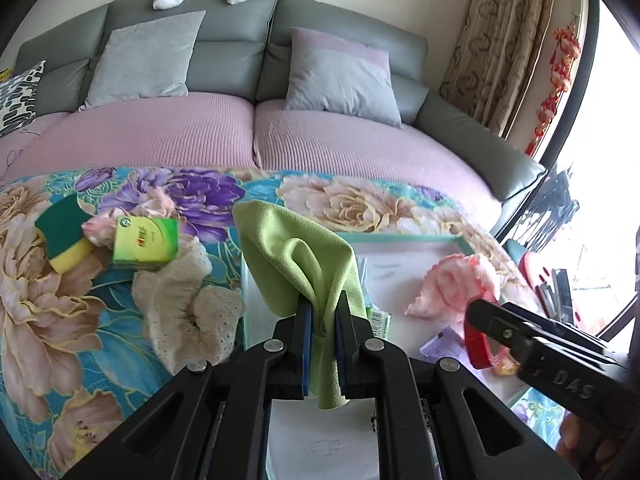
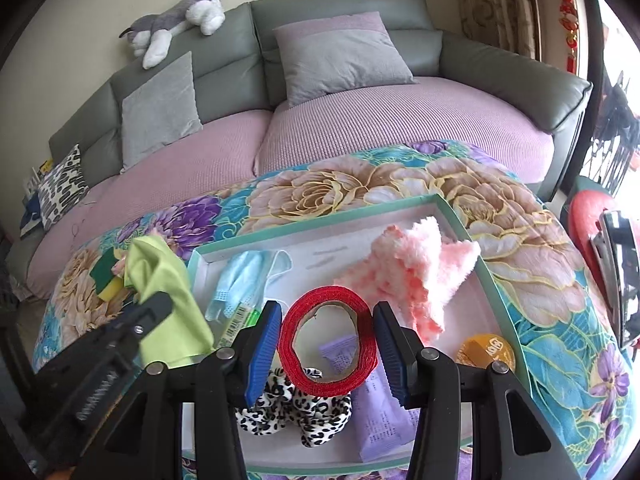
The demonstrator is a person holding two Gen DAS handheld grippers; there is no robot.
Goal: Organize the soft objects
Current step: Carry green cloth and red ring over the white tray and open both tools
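Note:
My left gripper (image 1: 323,340) is shut on a green cloth (image 1: 296,252) and holds it up over the left edge of the white tray (image 1: 400,236); the cloth also shows in the right wrist view (image 2: 168,280). My right gripper (image 2: 326,344) holds a red ribbon roll (image 2: 330,344) between its blue pads, above the tray (image 2: 320,220). In the tray lie a pink fluffy cloth (image 2: 416,276), a light blue face mask (image 2: 248,276), a leopard-print scrunchie (image 2: 296,404) and a purple packet (image 2: 376,420). The right gripper also shows in the left wrist view (image 1: 480,340).
On the floral blanket (image 1: 60,320) left of the tray lie a cream lace cloth (image 1: 188,308), a green tissue pack (image 1: 144,244), a green-yellow sponge (image 1: 64,240) and a pink piece (image 1: 100,228). An orange round item (image 2: 486,350) sits in the tray. A sofa with cushions (image 1: 340,76) stands behind.

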